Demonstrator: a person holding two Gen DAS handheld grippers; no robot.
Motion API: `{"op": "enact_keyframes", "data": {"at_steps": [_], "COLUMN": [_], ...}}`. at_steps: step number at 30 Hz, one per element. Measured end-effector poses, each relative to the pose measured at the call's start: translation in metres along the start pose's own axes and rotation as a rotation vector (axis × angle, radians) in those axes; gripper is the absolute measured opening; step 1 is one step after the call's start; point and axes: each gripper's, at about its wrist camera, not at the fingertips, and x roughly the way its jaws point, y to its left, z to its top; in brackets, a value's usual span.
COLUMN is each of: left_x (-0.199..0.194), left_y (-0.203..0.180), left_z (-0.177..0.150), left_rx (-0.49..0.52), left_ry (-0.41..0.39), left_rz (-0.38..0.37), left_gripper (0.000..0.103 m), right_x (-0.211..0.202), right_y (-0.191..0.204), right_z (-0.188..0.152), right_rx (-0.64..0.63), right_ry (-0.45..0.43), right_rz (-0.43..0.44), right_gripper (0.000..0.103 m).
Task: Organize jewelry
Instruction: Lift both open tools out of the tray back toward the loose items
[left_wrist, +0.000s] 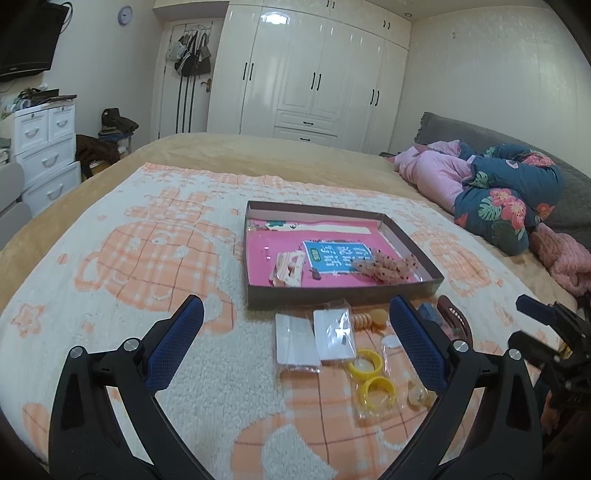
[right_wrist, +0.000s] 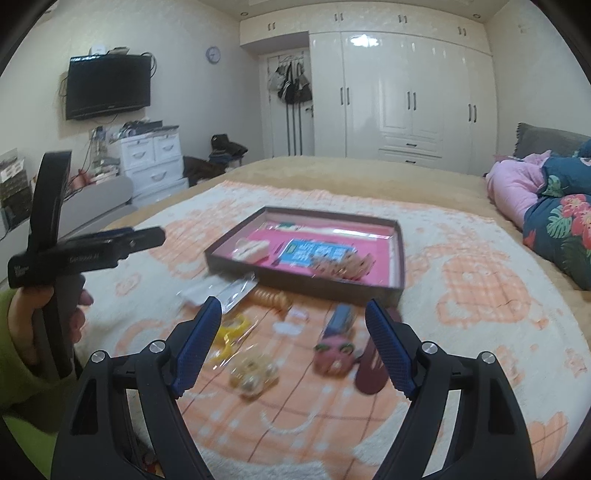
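Note:
A shallow dark box (left_wrist: 255, 295) (right_wrist: 397, 258) with a pink floor lies on the bed and holds a hair clip (left_wrist: 288, 267) and a beaded piece (left_wrist: 388, 267). In front of it lie two bagged cards (left_wrist: 314, 339), yellow bangles (left_wrist: 371, 376) (right_wrist: 231, 332), an orange spiral tie (left_wrist: 364, 319) (right_wrist: 269, 297), a bagged pearl piece (right_wrist: 253, 374), a pink clip (right_wrist: 334, 356) and a blue item (right_wrist: 341, 317). My left gripper (left_wrist: 295, 325) is open above the cards. My right gripper (right_wrist: 293, 317) is open and empty above the loose items.
A patterned orange and white blanket (left_wrist: 147, 258) covers the bed. Folded floral and pink bedding (left_wrist: 498, 192) lies at the right. White drawers (left_wrist: 44, 147) and a wardrobe (left_wrist: 314, 74) stand beyond the bed. The right gripper shows at the left wrist view's right edge (left_wrist: 546, 332).

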Motion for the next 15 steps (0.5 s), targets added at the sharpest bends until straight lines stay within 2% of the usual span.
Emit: {"op": "enact_keyframes", "data": {"at_steps": [15], "left_x": [0.012], "left_y": [0.003], "left_z": [-0.032], "left_rx": [0.007], "left_ry": [0.107], "left_rz": [-0.008], "left_gripper": [0.092], "right_x": [0.017], "right_y": [0.018], "right_z": [-0.022], "right_rx": [-0.061], "right_ry": [0.082], "right_rz": [0.035], "right_gripper": [0.078]}}
